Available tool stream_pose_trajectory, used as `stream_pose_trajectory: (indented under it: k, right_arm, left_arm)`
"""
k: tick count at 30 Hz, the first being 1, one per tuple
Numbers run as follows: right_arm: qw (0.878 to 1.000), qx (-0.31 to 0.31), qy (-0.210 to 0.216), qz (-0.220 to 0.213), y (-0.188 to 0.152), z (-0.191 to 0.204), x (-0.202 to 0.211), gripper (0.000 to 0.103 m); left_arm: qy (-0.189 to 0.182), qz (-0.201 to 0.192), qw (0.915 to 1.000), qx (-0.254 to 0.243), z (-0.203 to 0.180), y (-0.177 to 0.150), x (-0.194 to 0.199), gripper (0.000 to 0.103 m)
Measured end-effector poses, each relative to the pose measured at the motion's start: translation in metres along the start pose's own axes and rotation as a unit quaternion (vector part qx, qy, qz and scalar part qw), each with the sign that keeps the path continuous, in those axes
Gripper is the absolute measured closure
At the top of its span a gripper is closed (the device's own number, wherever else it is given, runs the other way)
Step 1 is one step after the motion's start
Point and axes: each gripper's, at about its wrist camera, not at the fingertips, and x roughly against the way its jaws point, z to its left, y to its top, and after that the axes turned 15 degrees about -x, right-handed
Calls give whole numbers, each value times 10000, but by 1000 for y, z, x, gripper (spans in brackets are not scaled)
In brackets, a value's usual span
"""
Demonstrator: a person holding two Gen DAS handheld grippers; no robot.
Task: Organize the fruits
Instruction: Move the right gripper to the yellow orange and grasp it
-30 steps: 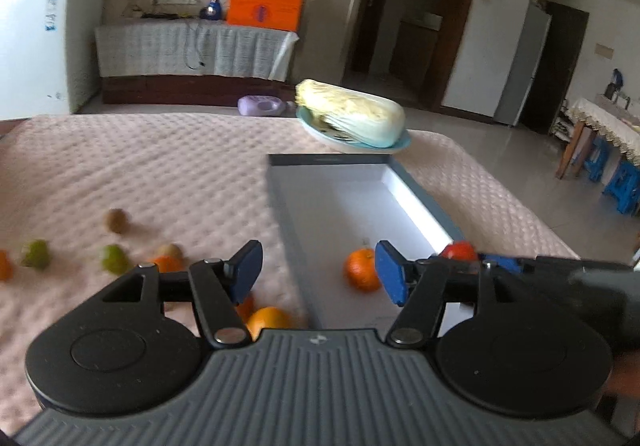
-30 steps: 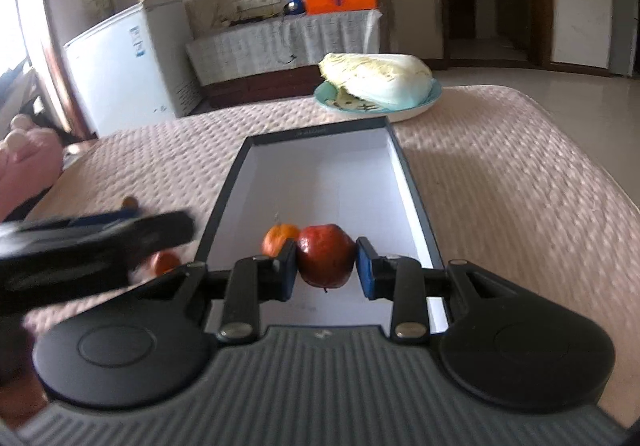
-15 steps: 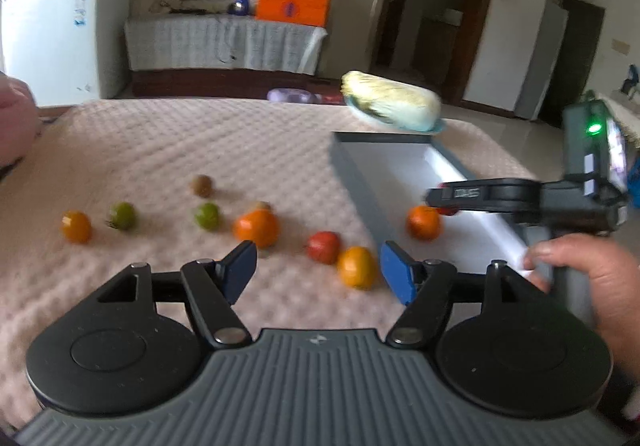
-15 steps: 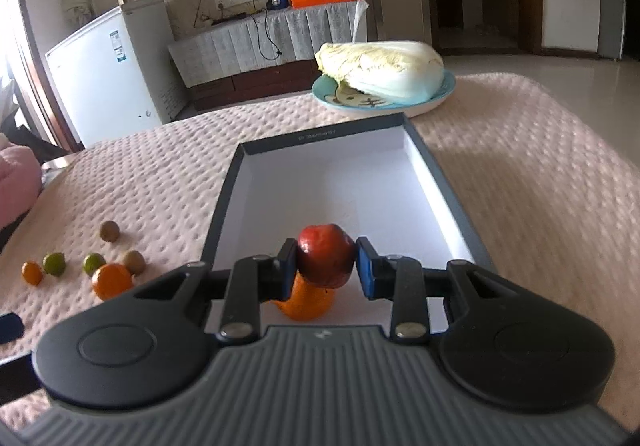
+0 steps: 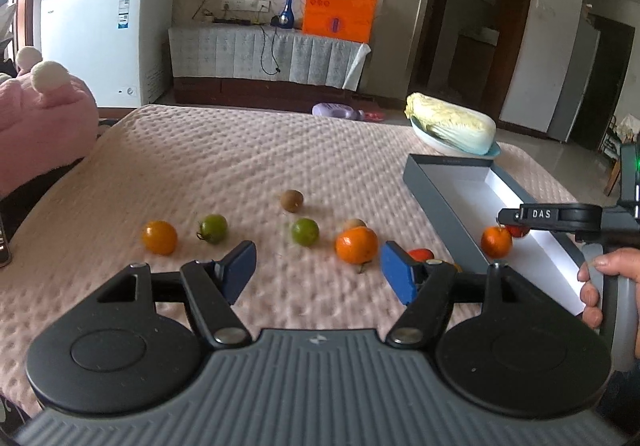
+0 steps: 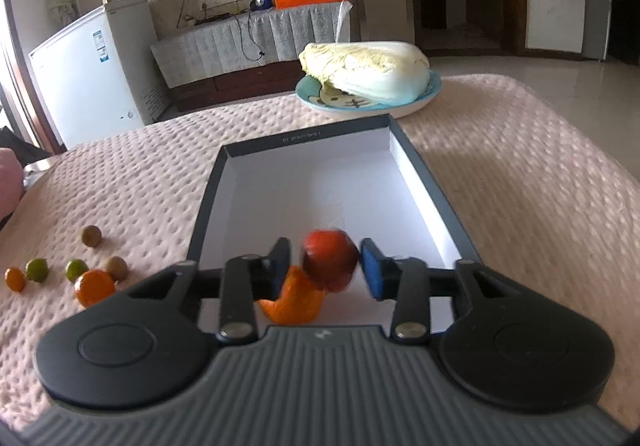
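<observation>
Tilting down over the near end of the grey box (image 6: pixel 434 182), the right hand-held gripper (image 6: pixel 324 266) has its jaws opening; a blurred red fruit (image 6: pixel 330 264) sits between the blue pads with a gap on each side, above an orange (image 6: pixel 294 304) already on the white floor of the box. In the left wrist view the right hand (image 5: pixel 608 286) wraps the handle at the right edge of the frame.

At the bottom centre of its own view, the left hand-held gripper (image 5: pixel 318 272) is angled down over the pink quilted bed (image 5: pixel 200 166), pads wide apart and gripping nothing. Loose fruit lies across the middle of that frame: a yellow-orange fruit (image 5: pixel 159 237), two green ones (image 5: pixel 213 228) (image 5: pixel 305 231), a brown one (image 5: pixel 291 200) and a tangerine (image 5: pixel 357 245). A red tomato (image 5: pixel 421 255) is partly hidden behind the right pad. A cabbage (image 6: pixel 366 70) on a blue plate (image 6: pixel 430 88) stands beyond the box's far end.
</observation>
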Motion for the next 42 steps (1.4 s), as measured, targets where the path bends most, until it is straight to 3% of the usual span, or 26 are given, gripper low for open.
stream_pose_trajectory:
  k: [14,21,26,32,37,42]
  right_arm:
    - [9989,169,240,-378,6,4,23,55]
    - [9971,231,566,-459,5,14,36,55]
    - [9917,582,1083,-368,-9,39,52,55]
    - [9842,809,1570,122,-39,67,63,61]
    - [9824,1099,1470,336,-57,84,60,65]
    - [9802,1631,1076,325,-65,88,49,68]
  left_arm:
    - [61,-35,9999,109,1,5,-6,27]
    - [128,25,9999,53,-4,4,-11,26]
    - [233,86,9997,34,-2,2,-14,26]
    - [266,42,9995,138,4,3,-14,26]
    - [224,-14,9996,194,7,3,-10,26]
    - [200,-23,9995,236,10,4,-8,26]
